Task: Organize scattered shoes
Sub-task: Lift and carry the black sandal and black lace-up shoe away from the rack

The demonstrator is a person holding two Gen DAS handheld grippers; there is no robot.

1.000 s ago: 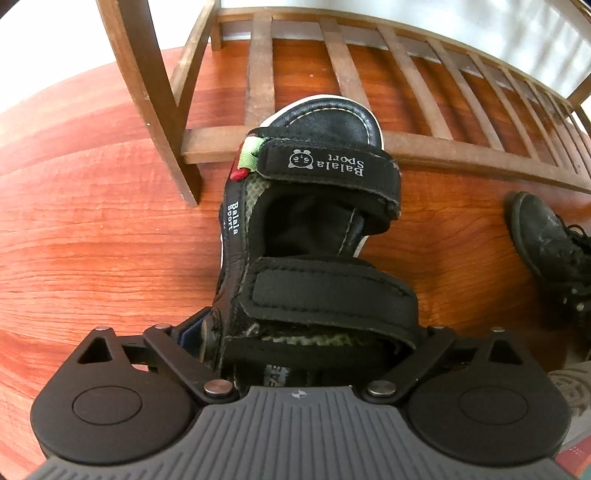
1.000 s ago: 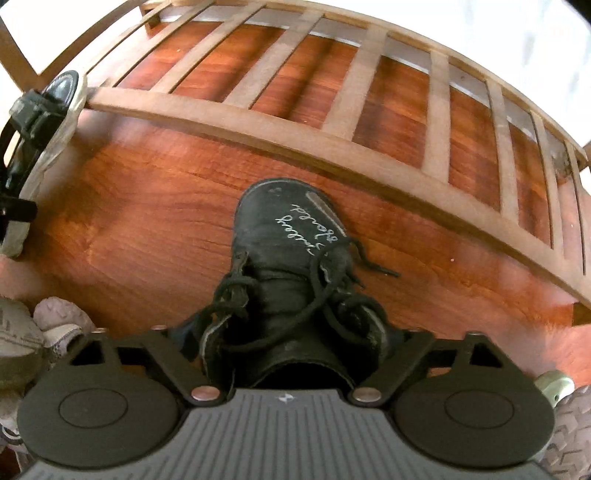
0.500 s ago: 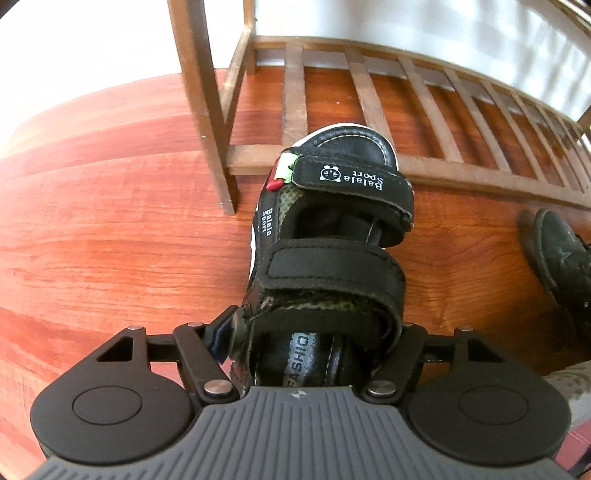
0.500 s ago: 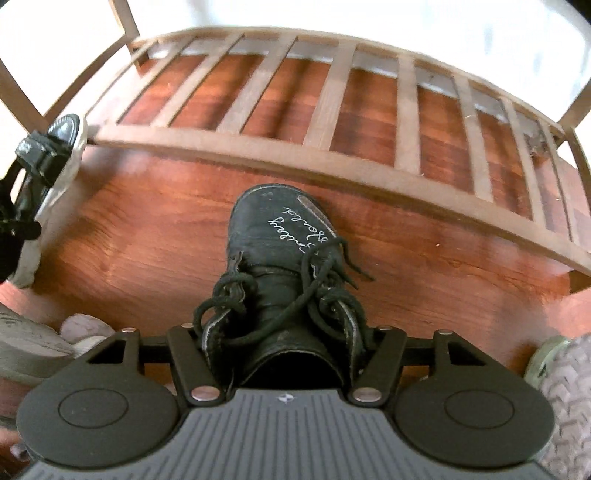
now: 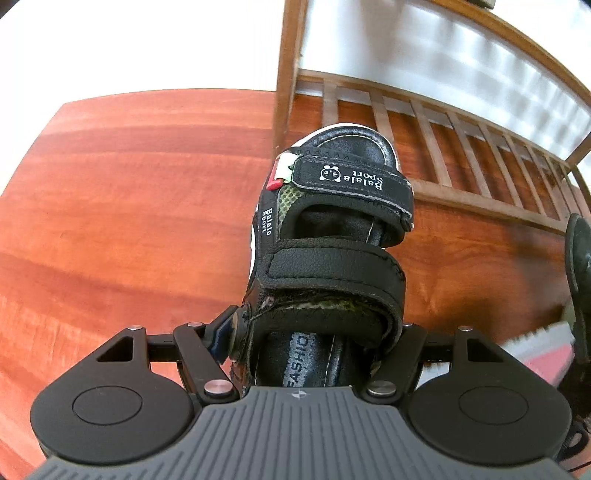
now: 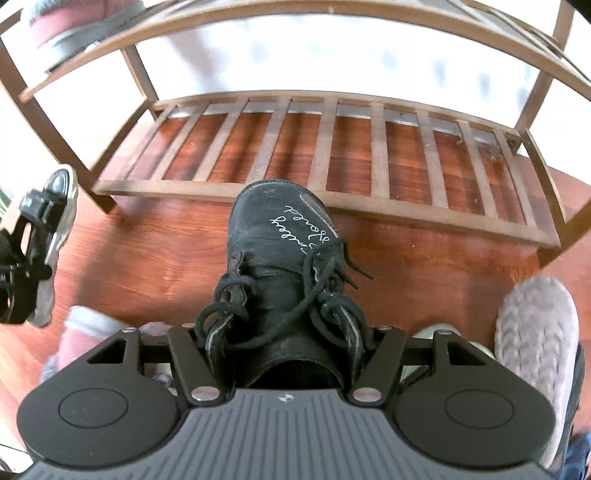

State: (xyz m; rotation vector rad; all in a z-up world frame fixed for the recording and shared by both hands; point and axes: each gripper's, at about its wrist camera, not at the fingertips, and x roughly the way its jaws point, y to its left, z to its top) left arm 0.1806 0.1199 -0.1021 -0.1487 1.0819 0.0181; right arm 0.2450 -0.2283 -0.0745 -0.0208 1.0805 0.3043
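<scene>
My left gripper (image 5: 317, 332) is shut on the heel end of a black "Balala Sport" strap sandal (image 5: 332, 236), held above the floor with its toe toward the left post of the wooden shoe rack (image 5: 480, 199). My right gripper (image 6: 284, 343) is shut on the ankle of a black lace-up shoe (image 6: 280, 240), also raised, its toe pointing at the rack's lower slatted shelf (image 6: 332, 206). The sandal (image 6: 37, 240) shows at the right wrist view's left edge. The lace-up shoe (image 5: 578, 258) shows at the left wrist view's right edge. Both pairs of fingertips are hidden by the shoes.
A grey-soled shoe (image 6: 535, 350) lies sole-up on the red-brown wooden floor (image 5: 129, 203) at the right. A pink and grey shoe (image 6: 81, 332) lies below my right gripper's left side. Another pink and grey shoe (image 6: 74, 26) sits on the rack's upper shelf.
Both grippers closed on their shoes and lifted them off the floor. The rack now sits lower and farther away in both views, with its upper shelf in sight.
</scene>
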